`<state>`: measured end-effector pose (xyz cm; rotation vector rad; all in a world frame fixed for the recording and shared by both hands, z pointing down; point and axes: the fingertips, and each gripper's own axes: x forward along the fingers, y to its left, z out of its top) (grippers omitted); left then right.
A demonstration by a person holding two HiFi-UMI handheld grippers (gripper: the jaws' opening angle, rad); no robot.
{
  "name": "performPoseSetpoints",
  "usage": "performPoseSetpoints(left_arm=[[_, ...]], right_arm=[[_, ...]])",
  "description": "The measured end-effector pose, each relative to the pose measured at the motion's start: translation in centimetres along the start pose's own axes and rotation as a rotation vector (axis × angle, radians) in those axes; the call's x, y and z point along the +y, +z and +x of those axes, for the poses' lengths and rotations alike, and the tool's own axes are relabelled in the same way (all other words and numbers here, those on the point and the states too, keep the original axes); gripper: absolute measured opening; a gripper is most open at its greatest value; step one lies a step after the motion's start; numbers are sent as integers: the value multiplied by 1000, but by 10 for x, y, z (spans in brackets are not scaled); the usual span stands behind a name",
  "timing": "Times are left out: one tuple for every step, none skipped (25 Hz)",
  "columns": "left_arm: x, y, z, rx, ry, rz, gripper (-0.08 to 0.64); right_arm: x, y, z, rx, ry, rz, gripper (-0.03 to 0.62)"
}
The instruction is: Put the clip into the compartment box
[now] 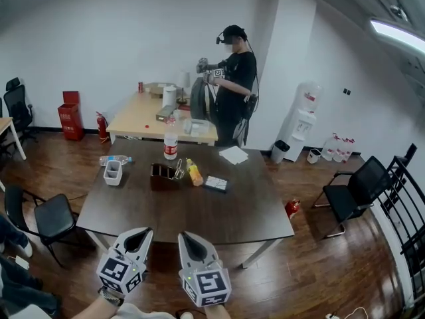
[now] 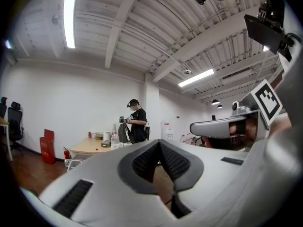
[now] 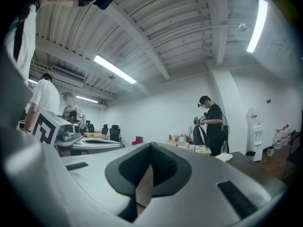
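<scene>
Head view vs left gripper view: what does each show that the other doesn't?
Head view only: the top of the dark brown table, with the dark brown compartment box, the yellow bottle and the white plastic cup on it.
Left gripper view only: the ceiling's white beams, and how the jaws of the left gripper meet: together, with nothing between them.
Both: the person in black at the light wooden table, and the red box by the wall.

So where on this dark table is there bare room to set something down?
The whole near half of the table is bare, from the near edge up to the row of things. The right end past the flat black item is free too. Crowded: the far left, around white container, bottle, dark box.
</scene>
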<state>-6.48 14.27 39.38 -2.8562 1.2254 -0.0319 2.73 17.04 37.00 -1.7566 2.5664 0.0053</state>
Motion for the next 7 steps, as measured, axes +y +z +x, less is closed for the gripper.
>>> performPoseSetpoints(left_arm=[[1, 0, 0, 0, 1, -1, -5], [2, 0, 0, 2, 2, -2, -5], [3, -1, 1, 5, 3, -2, -5], [3, -1, 1, 9, 3, -3, -5], [4, -2, 2, 12, 1, -4, -5], [4, -3, 3, 14, -1, -4, -5], [4, -3, 4, 17, -3, -5, -5]], right_arm=[[-1, 0, 1, -1, -4, 3, -13], [-1, -1, 2, -2, -5, 6, -13], [-2, -2, 3, -2, -6, 8, -14], [-2, -3, 4, -1, -7, 8, -13], [-2, -4, 5, 0, -8, 9, -14], [-2, -4, 6, 1, -9, 8, -14], [-3, -5, 7, 2, -10, 8, -14]])
